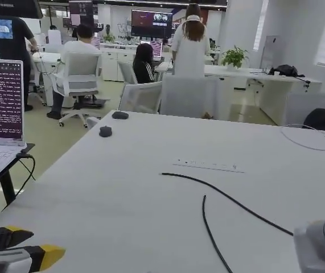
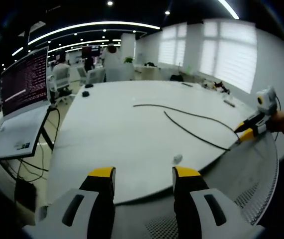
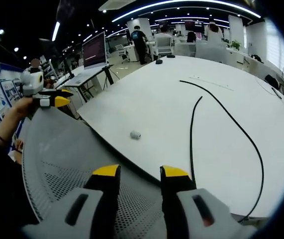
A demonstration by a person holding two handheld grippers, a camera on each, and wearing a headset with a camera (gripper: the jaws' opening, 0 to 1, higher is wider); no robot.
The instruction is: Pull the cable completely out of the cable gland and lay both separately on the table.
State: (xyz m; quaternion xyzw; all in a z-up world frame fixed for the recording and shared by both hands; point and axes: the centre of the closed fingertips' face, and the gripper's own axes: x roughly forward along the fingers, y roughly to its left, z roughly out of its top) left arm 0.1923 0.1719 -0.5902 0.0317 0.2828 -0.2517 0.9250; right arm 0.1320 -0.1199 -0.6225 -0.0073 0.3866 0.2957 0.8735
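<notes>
Head view: the cable [image 1: 230, 199] lies loose on the table [image 1: 122, 187] as 2 black runs across the middle, and nothing is threaded on the stretch that shows. The left gripper [image 1: 42, 243] sits at the bottom left corner, off the table edge, with its jaws parted and empty.

Left gripper view: its 2 jaws stand wide apart with nothing between them. The gland [image 2: 177, 159], a small pale piece, rests alone near the table's near edge, apart from the cable. The right gripper [image 2: 242, 131] hangs at the right, just beside the cable's near end and above the mesh of a chair [image 2: 241, 179].

Right gripper view: this gripper's jaws are also wide and empty, above the chair back. The gland lies between the table edge and the cable, touching neither.

Both parts look separated and set down, so the job seems finished bar the retreat. The main risk is the gland. It is small, probably round, and close to the edge, so a bumped table or a brushing jaw could roll it off. The cable's near end reaches toward the edge by the right gripper, and a snag there could drag the cable off or back against the gland. The chair back knocking the table could do the same.
</notes>
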